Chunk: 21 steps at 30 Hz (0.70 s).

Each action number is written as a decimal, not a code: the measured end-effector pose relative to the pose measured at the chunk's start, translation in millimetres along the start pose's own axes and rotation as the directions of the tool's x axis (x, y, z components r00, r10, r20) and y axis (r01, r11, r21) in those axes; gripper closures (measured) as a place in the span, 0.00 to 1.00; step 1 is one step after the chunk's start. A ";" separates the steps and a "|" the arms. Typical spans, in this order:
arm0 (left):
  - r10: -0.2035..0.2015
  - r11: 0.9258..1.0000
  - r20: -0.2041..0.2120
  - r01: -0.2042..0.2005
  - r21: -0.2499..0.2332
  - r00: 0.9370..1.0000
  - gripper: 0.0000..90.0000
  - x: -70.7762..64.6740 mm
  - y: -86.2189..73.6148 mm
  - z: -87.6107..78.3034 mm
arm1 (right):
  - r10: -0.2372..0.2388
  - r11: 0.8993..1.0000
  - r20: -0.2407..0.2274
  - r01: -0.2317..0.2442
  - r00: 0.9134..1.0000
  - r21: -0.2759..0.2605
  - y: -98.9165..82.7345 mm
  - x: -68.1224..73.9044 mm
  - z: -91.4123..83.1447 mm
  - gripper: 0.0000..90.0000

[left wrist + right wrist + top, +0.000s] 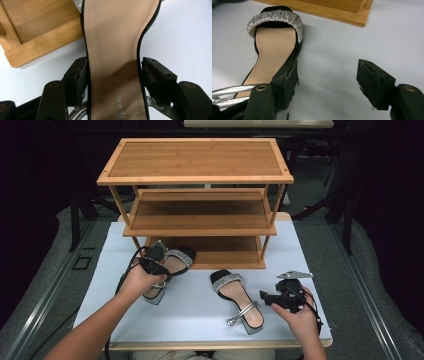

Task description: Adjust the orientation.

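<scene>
We see the left sandal [112, 62] lying between the left claw's [113, 75] 2 jaws, released and straddling its waist; the right claw [329, 82] gapes, clear of the right sandal [274, 50].

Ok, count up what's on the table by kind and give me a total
Sandals: 2, one by the rack, one mid-table
Wooden shoe rack: 1
Handheld grippers: 2, left gripper, right gripper
Total: 5
</scene>
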State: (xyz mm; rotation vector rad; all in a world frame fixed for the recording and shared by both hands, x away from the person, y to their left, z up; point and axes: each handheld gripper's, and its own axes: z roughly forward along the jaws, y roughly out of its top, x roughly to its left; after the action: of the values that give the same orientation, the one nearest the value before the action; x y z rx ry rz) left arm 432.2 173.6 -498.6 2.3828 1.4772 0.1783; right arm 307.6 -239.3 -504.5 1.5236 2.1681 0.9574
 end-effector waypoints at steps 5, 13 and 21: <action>0.004 1.000 0.051 -0.002 -0.028 0.999 0.43 4.2 -1.1 -21.1 | -0.003 1.000 0.002 0.003 1.000 -0.001 0.0 0.2 0.2 0.37; 0.072 0.990 0.082 -0.062 -0.126 0.994 0.49 8.5 -24.6 -75.7 | 0.000 1.000 0.006 0.000 1.000 -0.005 -0.1 -0.4 -1.0 0.37; 0.114 0.972 0.057 -0.099 -0.213 0.992 0.67 17.8 -75.2 -108.6 | -0.008 1.000 0.014 0.008 1.000 -0.010 0.2 1.3 -0.6 0.37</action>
State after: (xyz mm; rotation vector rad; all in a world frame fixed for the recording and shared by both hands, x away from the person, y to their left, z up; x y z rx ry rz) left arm 346.5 243.0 -423.6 2.2748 1.2351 0.2618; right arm 306.9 -238.2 -503.8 1.5119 2.1547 0.9503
